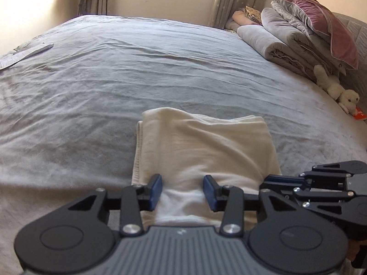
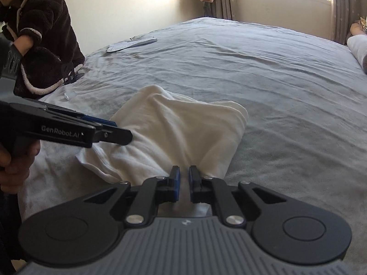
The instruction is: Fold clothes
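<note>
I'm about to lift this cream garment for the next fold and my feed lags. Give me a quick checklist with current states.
1. Left tongs closed on the garment: not ok, jaws wide apart, cloth only lies between them.
2. Right tongs gripping the near edge: cannot tell, narrow gap, no cloth seen pinched.
3. Garment already folded over: ok, layers show at its left edge.
4. Bed beyond the garment free for folding: ok.
5. Papers out of the way: ok, far corner.

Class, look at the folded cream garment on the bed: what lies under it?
The cream garment rests on the grey bedsheet, which shows all around it. Whatever lies directly beneath the fabric, or between its folded layers, is covered and cannot be seen.
</note>
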The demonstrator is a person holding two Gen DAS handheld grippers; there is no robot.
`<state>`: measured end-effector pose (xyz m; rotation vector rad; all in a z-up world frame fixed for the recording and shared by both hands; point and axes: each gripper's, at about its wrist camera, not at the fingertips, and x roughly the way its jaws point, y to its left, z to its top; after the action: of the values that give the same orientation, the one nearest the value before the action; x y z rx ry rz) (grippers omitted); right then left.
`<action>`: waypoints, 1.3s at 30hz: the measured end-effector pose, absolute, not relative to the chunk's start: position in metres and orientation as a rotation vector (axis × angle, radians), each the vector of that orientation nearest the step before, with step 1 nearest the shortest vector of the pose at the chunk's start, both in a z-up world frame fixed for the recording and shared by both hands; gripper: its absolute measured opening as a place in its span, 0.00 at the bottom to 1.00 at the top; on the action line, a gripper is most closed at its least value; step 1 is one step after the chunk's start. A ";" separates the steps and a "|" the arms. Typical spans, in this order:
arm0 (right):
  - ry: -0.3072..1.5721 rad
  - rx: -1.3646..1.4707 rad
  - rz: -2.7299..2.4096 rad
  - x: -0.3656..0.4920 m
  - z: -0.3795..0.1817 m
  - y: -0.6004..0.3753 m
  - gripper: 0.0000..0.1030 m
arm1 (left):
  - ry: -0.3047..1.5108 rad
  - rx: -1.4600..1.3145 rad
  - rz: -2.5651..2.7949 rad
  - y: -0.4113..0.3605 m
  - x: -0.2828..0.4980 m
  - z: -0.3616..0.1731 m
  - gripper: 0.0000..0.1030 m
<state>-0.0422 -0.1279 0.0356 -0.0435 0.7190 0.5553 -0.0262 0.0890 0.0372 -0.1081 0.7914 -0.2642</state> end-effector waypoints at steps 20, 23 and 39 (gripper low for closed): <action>0.850 0.178 0.461 -0.040 0.051 -0.172 0.49 | 0.881 -0.306 -0.220 0.127 -0.013 0.029 0.51; 0.866 0.260 0.457 -0.036 0.047 -0.180 0.55 | 0.887 -0.330 -0.223 0.129 -0.012 0.028 0.52; 0.849 0.281 0.463 -0.034 0.041 -0.176 0.64 | 0.882 -0.212 -0.200 0.109 -0.006 0.029 0.60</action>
<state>-0.0338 -0.1763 0.0415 0.2807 0.8490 0.4627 -0.0056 0.1094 0.0287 -0.2123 0.8818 -0.1996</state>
